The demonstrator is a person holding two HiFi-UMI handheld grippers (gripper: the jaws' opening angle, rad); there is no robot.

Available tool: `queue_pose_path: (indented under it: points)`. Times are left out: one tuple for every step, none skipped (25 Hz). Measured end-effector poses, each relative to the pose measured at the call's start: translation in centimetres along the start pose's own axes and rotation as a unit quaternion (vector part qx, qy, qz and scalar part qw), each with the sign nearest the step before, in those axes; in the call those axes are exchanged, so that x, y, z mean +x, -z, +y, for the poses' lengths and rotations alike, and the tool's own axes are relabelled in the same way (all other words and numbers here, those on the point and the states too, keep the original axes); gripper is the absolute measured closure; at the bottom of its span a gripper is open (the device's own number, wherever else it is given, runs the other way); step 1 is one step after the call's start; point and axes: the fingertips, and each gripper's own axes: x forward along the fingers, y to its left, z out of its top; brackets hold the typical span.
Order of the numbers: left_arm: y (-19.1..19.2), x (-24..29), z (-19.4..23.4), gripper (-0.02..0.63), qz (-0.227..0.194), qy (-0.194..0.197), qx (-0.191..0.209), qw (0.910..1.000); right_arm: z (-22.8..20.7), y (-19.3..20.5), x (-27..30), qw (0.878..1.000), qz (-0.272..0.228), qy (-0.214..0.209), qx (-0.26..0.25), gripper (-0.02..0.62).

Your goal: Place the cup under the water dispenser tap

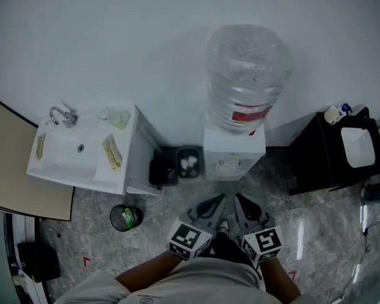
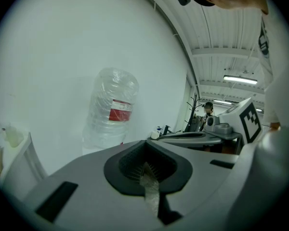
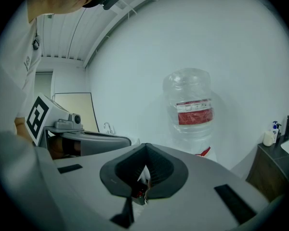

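Grey stone floor [image 1: 316,233] spreads in front of the water dispenser [image 1: 234,152], which stands against the white wall with a clear bottle [image 1: 246,75] on top. The left gripper [image 1: 216,201] and the right gripper [image 1: 242,202] hover side by side just in front of the dispenser. Each has its jaws clenched together on nothing. A pale shape that may be the cup [image 1: 228,165] sits in the dispenser's tap recess, too small to be sure. Left of the dispenser stand a dark bin [image 1: 189,163] and a white sink [image 1: 76,151].
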Motion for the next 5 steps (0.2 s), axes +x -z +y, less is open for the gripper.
queue_pose_path:
  points:
    - [0.08, -0.01, 0.08, 0.601, 0.000, -0.001, 0.000, 1.0000, -0.02, 0.10, 0.09, 1.000, 0.001, 0.001, 0.001, 0.580]
    - [0.16, -0.02, 0.17, 0.601, 0.000, -0.001, -0.001, 1.0000, -0.03, 0.18, 0.18, 1.000, 0.001, 0.002, 0.001, 0.580]
    - [0.24, -0.03, 0.27, 0.601, 0.000, -0.002, -0.001, 1.0000, -0.03, 0.23, 0.28, 1.000, 0.001, 0.003, 0.001, 0.580]
    - [0.33, -0.03, 0.39, 0.601, 0.000, -0.003, -0.002, 1.0000, -0.04, 0.27, 0.39, 1.000, 0.001, 0.003, 0.000, 0.580]
    - [0.41, -0.03, 0.51, 0.601, 0.001, -0.004, -0.002, 1.0000, -0.05, 0.30, 0.50, 1.000, 0.000, 0.003, 0.000, 0.580]
